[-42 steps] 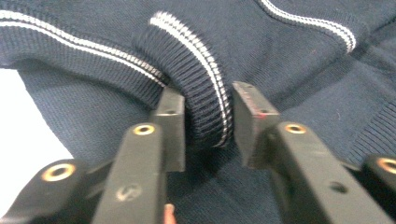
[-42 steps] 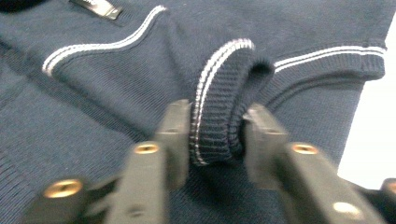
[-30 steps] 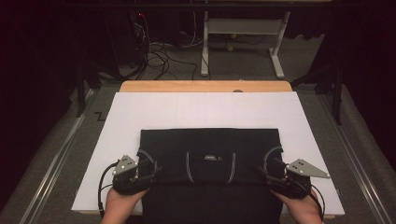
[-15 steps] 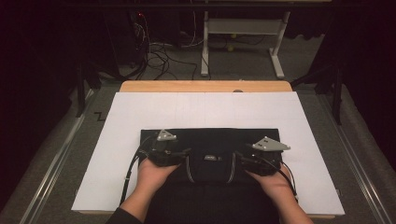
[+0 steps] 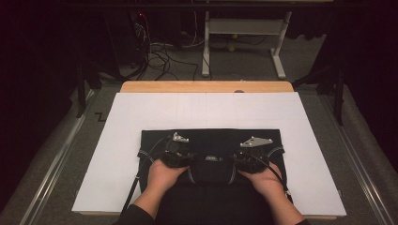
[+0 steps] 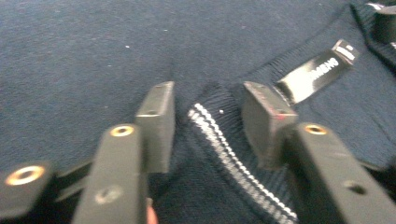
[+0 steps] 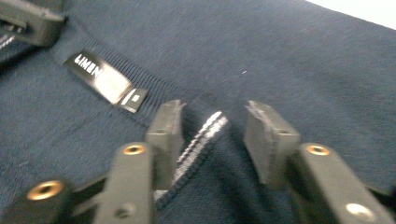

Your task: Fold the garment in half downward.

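Straddling striped collar [image 6: 219, 135] | both hands [image 5: 162, 176] palm-down on dark garment [image 5: 211, 140] | fingers [image 6: 156, 116] closing, not yet pinching

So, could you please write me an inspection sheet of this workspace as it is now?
Surface: white sheet over a wooden table.
Job's things: dark shirt lying flat, striped collar bunched, label at the neck.
Clutter: nothing seen.
Grippers: left gripper and right gripper each straddle the collar edge; jaws have just been closing, pads not yet pressing the cloth.
Cables: one trails from the left gripper; a tangle on the floor beyond the table.
Surroundings: dark room, grey carpet, white desk frame behind.
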Demonstrator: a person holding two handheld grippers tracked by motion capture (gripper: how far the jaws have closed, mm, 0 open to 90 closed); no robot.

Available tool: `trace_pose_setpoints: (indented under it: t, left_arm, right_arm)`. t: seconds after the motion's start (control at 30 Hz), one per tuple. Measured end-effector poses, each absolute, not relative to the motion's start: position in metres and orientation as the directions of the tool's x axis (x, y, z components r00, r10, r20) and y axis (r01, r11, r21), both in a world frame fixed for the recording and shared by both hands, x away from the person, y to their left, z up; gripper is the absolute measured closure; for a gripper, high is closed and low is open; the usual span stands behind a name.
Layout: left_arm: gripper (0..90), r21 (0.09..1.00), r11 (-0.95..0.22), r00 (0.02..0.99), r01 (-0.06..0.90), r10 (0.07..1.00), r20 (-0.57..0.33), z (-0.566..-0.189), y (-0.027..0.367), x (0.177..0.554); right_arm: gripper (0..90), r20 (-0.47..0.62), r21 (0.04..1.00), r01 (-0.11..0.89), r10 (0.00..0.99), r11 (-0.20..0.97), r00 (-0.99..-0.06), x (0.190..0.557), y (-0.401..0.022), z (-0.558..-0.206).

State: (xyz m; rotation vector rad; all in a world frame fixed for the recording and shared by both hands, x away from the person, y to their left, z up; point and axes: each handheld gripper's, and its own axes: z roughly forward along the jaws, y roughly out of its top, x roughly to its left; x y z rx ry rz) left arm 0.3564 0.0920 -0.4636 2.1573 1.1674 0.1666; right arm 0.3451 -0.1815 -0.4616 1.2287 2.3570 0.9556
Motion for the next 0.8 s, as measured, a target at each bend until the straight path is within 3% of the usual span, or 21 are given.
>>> trace_pose_setpoints:
  t: [0.07, 0.2, 0.57, 0.7, 0.8]
  left_arm:
    - [65.1, 0.621, -0.381, 0.598, 0.685, 0.781, -0.179, -0.463, 0.092, 0.354]
    - [71.8, 0.672, -0.365, 0.605, 0.644, 0.781, -0.157, -0.46, 0.097, 0.345]
    - [73.8, 0.808, -0.277, 0.633, 0.52, 0.76, -0.147, -0.446, 0.115, 0.301]
    - [73.5, 0.817, -0.25, 0.65, 0.519, 0.737, -0.187, -0.443, 0.122, 0.284]
    - [73.4, 0.826, -0.26, 0.661, 0.5, 0.731, -0.17, -0.441, 0.125, 0.27]
  right_arm:
    - [73.7, 0.014, 0.693, 0.59, 0.811, 0.414, -0.585, 0.343, -0.18, -0.461]
    - [81.7, -0.004, 0.718, 0.56, 0.806, 0.414, -0.592, 0.337, -0.183, -0.457]
    - [82.8, -0.04, 0.835, 0.408, 0.78, 0.37, -0.625, 0.3, -0.197, -0.443]
    - [82.8, -0.066, 0.856, 0.358, 0.766, 0.373, -0.64, 0.277, -0.199, -0.439]
    - [82.9, -0.074, 0.863, 0.336, 0.753, 0.376, -0.654, 0.261, -0.202, -0.438]
